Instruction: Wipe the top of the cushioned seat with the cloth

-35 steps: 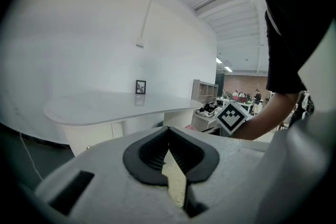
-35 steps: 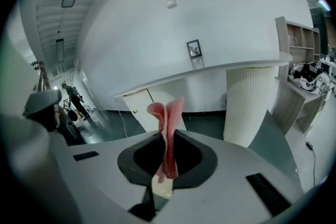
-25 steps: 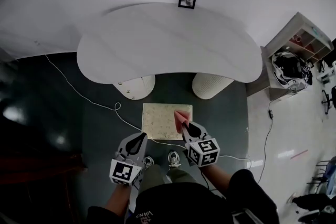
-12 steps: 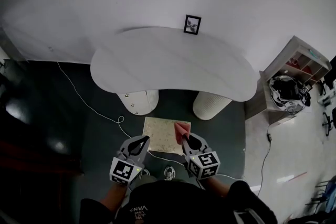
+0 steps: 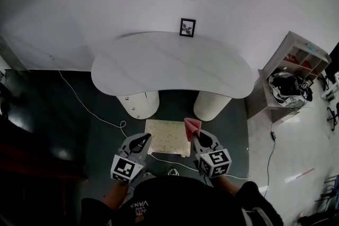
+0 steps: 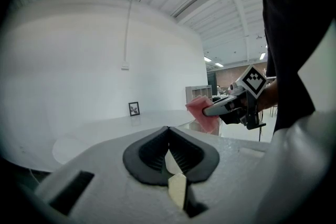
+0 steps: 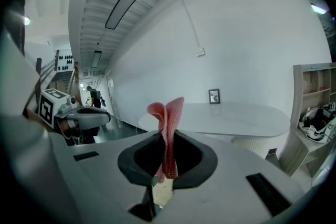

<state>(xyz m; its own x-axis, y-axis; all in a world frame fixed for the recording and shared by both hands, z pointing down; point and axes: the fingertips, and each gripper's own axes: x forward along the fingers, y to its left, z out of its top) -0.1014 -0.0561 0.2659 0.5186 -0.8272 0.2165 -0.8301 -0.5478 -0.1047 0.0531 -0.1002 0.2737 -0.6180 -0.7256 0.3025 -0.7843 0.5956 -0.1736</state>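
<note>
Right gripper view: claw (image 7: 167, 136) pinches cloth (image 7: 169, 113).

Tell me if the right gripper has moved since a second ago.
Yes. Against the cushioned seat, the right gripper and its pink cloth shifted right, from over the seat's right part to its right edge.
</note>
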